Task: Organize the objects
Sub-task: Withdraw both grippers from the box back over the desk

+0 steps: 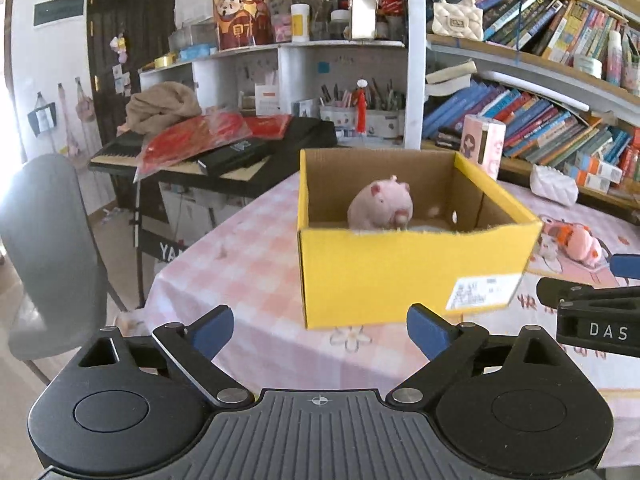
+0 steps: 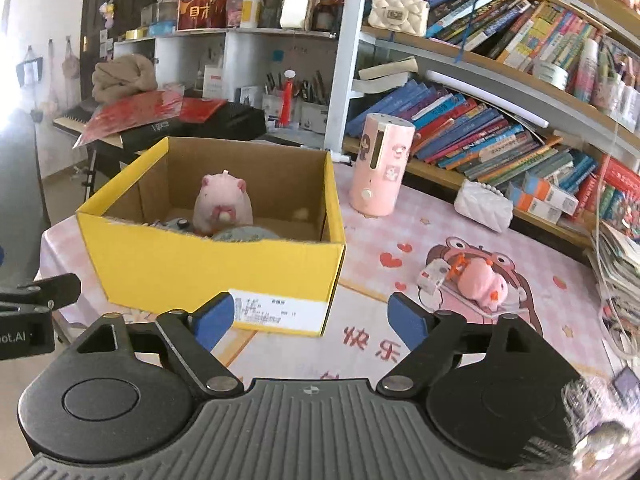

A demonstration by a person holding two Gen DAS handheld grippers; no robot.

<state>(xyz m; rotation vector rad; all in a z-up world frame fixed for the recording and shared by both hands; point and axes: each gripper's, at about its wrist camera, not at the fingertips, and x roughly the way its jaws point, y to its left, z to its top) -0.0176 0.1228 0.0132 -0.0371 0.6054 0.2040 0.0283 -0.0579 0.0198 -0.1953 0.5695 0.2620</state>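
**Both grippers empty, one plush toy left outside the box**

The left gripper and the right gripper both hang in front of the open yellow cardboard box, jaws spread wide and holding nothing. The box stands on the worktop with the pink checked cloth. Inside it sits one upright pink plush pig, with a grey item beside it that is too hidden to name.

Outside the box I count one small pink-and-orange plush toy lying flat on the cloth, to the right of the box and well apart from it, touching a small white tag or packet. Also on the worktop: one tall pink cylindrical container just behind the box's right corner, and one white quilted pouch near the bookshelf.

Likely risks: the plush toy is soft and low, so the jaws may pinch only the cloth or drag the tag along. Swinging it to the box, the right gripper could clip the box wall, or knock the tall container over.
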